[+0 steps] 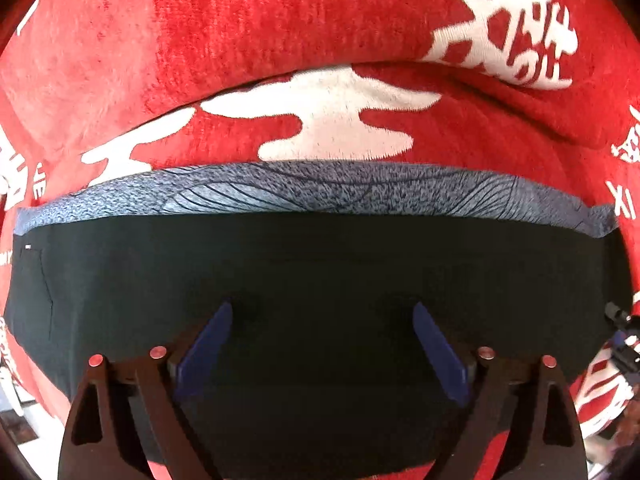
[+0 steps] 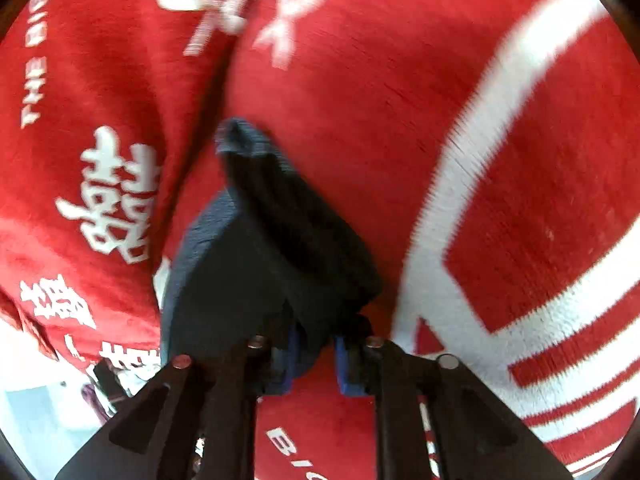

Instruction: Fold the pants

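Blanket (image 1: pixel 248 40): red plush with white characters and stripes, spread under everything and rumpled into soft ridges; surface beneath hidden.
Pants (image 1: pixel 320 280): dark fabric lying flat on the blanket across the left wrist view, with a grey-blue patterned band (image 1: pixel 320 190) along the far edge, probably the waistband; in the right wrist view a bunched end (image 2: pixel 264 248) rises off the blanket.
Left gripper (image 1: pixel 322 344): jaws wide apart, hovering over the flat dark panel, holding nothing.
Right gripper (image 2: pixel 314 360): jaws closed on a gather of the dark cloth, which drapes forward from the blue pads (image 2: pixel 290 364).
Handling: looks light, limp and thin; likely to sag and crease wherever unsupported, and to drag on the plush nap rather than slide.
Where to hold: best pinched at an edge or corner, through both layers, near the patterned band or a hem; a mid-panel pinch would likely only raise a tent.
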`<action>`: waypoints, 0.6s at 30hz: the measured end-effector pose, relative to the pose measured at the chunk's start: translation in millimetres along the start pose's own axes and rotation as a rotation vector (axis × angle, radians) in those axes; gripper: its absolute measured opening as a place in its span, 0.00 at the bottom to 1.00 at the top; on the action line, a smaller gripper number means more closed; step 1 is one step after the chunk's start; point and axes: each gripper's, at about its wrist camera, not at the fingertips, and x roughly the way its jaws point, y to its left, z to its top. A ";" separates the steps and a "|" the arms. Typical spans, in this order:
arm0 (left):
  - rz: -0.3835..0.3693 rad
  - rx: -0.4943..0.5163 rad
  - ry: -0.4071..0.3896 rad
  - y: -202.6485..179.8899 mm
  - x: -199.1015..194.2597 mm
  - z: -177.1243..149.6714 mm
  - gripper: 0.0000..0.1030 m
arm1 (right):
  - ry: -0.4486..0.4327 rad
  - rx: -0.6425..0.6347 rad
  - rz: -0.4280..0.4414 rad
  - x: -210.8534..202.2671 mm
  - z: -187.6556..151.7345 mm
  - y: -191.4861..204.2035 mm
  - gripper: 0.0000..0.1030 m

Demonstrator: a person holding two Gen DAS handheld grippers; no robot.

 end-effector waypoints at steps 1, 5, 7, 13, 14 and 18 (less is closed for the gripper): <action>0.003 0.007 -0.031 1.2 -7.0 3.0 0.90 | -0.013 0.011 -0.006 -2.2 -1.3 -0.4 0.27; 0.034 0.032 -0.056 6.2 -7.3 16.9 0.90 | -0.039 -0.036 -0.056 -18.3 -17.3 8.6 0.34; 0.044 0.008 -0.033 14.2 3.0 24.1 0.90 | -0.021 -0.075 -0.071 -23.1 -28.5 16.2 0.34; -0.002 -0.032 -0.041 47.1 -10.0 3.5 0.90 | 0.052 -0.226 -0.105 -14.4 -78.5 58.8 0.42; -0.009 -0.027 -0.043 56.2 -13.6 -0.8 0.90 | 0.063 -0.241 -0.099 -12.3 -86.2 64.0 0.45; -0.027 -0.036 -0.066 110.2 -22.6 -18.2 0.90 | 0.124 -0.303 -0.042 15.1 -122.6 101.9 0.46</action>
